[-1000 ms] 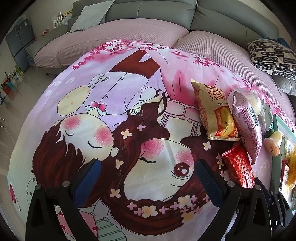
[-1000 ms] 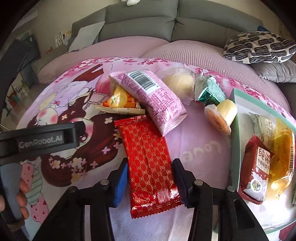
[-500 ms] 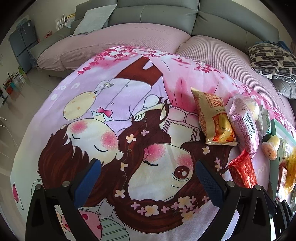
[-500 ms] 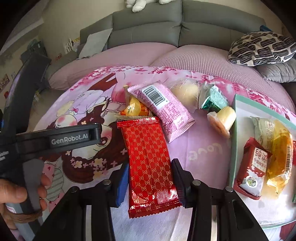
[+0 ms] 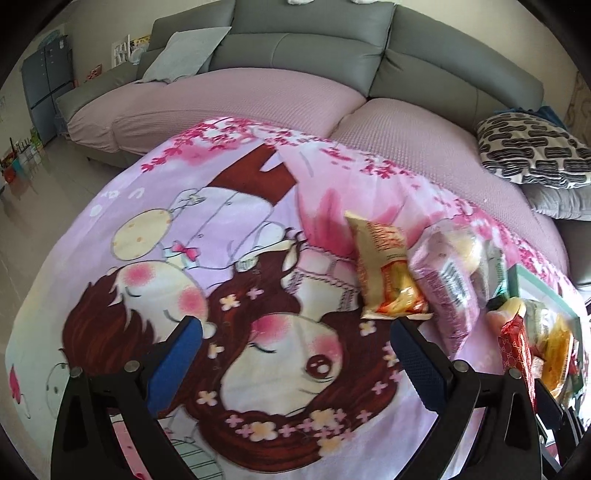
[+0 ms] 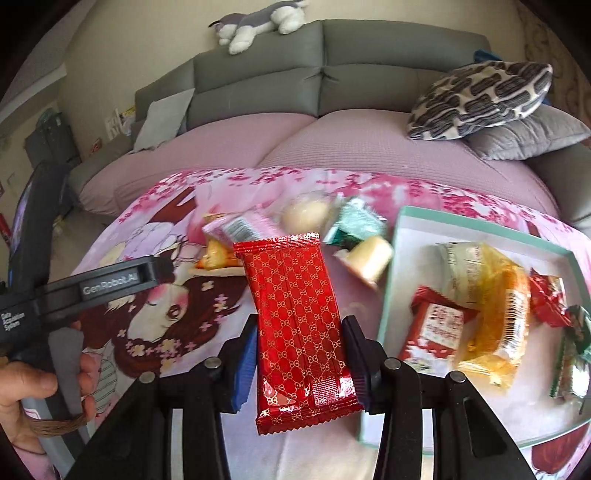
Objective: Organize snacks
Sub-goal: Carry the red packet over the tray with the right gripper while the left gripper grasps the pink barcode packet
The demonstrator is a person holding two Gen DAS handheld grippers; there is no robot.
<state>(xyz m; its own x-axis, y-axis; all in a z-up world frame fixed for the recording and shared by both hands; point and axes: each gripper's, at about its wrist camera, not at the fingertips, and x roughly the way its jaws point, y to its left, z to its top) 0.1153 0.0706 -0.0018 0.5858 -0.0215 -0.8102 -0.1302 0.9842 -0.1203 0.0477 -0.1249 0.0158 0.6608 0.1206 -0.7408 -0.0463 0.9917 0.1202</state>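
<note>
A: What is the right hand-held gripper (image 6: 301, 354) doing?

B: It is clenched on the red wrapper (image 6: 299, 321), a long flat packet with a gold pattern. Both pads press its long edges near the lower end, and the packet stands up between them, clear of the blanket (image 6: 155, 332).

A: And the left hand-held gripper (image 5: 295, 365)?

B: Released. Its blue pads stand wide apart over the cartoon print of the blanket, with nothing between them. In the right wrist view a hand (image 6: 26, 391) grips its handle at the left edge.

A: Where are the rest of the snacks?

B: A loose group lies on the blanket beyond the red wrapper: a pink packet (image 6: 240, 227) with a barcode, a yellow bag (image 5: 388, 280) partly under it, a pale round bun (image 6: 306, 214) in clear wrap, a small green packet (image 6: 354, 229) and a little jelly cup (image 6: 369, 258) on its side.

A: And the tray?

B: The tray (image 6: 391, 273), with a pale green rim, sits on the blanket to the right of the red wrapper. Inside it lie a red and white packet (image 6: 439, 325), an amber bag (image 6: 495, 306), a small red wrapped piece (image 6: 550, 299) and another packet at the far right that is too blurred to make out.

A: What is behind it all?

B: A grey sofa (image 6: 321, 77) with a pink cover, a patterned cushion (image 6: 480, 99) at the right, and a plush dog (image 6: 258, 22) lying on top of the backrest.
</note>
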